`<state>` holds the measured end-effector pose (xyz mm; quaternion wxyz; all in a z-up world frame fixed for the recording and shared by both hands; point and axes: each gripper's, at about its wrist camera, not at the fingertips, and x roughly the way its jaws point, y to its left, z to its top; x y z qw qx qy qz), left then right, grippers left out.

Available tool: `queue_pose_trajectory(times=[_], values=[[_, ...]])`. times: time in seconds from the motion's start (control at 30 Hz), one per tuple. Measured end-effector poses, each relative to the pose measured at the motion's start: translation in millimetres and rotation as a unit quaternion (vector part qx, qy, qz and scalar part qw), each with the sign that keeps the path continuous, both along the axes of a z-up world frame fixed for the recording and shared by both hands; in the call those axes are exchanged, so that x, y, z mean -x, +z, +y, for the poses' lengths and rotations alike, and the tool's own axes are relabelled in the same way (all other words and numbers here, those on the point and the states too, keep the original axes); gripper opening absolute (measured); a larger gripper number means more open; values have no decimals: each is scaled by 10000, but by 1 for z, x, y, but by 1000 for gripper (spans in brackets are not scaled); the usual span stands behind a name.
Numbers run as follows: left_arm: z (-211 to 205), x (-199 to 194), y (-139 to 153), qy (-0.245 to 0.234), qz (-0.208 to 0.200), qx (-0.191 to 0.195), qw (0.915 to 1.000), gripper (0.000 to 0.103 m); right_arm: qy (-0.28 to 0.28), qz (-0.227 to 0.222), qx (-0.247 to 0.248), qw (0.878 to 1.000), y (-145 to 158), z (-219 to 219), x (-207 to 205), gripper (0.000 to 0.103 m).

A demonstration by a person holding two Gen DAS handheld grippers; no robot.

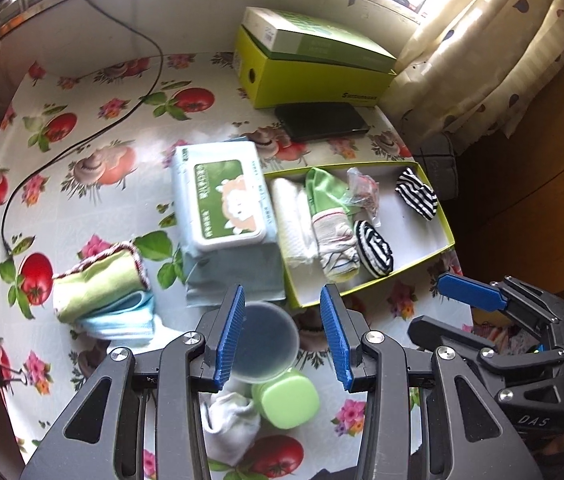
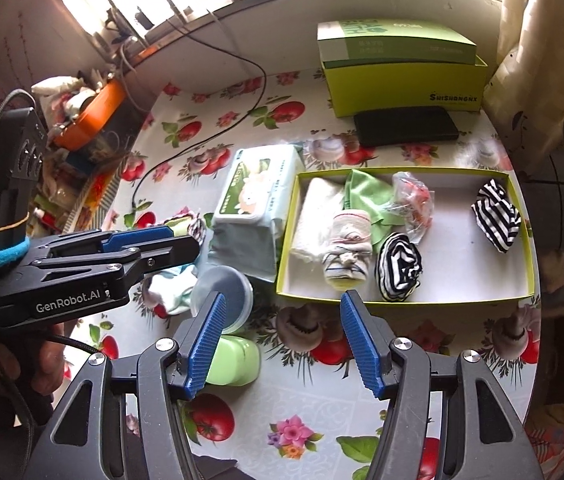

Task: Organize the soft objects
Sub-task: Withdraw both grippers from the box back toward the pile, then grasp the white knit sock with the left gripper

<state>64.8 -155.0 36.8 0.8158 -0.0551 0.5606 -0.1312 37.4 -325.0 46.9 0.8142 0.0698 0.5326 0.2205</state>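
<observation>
A shallow green-rimmed box (image 2: 529,248) (image 1: 447,236) holds a white cloth (image 2: 313,224), a green cloth (image 2: 365,192), a rolled pale sock (image 2: 349,248), two striped sock rolls (image 2: 399,266) (image 2: 495,220) and a plastic bag (image 2: 411,200). Folded green and blue towels (image 1: 102,300) lie left of a wet-wipes pack (image 1: 226,208). A white sock (image 1: 230,420) lies near the front. My left gripper (image 1: 282,328) is open and empty above a clear lidded tub (image 1: 268,346). My right gripper (image 2: 282,340) is open and empty in front of the box.
A green shoe box (image 1: 313,76) with a flat box on top stands at the back, a black case (image 1: 321,120) before it. A small green container (image 1: 285,400) sits by the tub. A black cable (image 1: 82,136) crosses the floral tablecloth. Curtains (image 1: 481,60) hang at right.
</observation>
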Motion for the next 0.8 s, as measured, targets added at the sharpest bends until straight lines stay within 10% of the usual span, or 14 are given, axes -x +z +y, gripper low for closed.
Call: queue_pose_trajectory(times=[0.8], values=[[59, 33, -32, 345, 491, 122, 9981, 41, 496, 120, -41, 9987, 0, 35, 9, 60]])
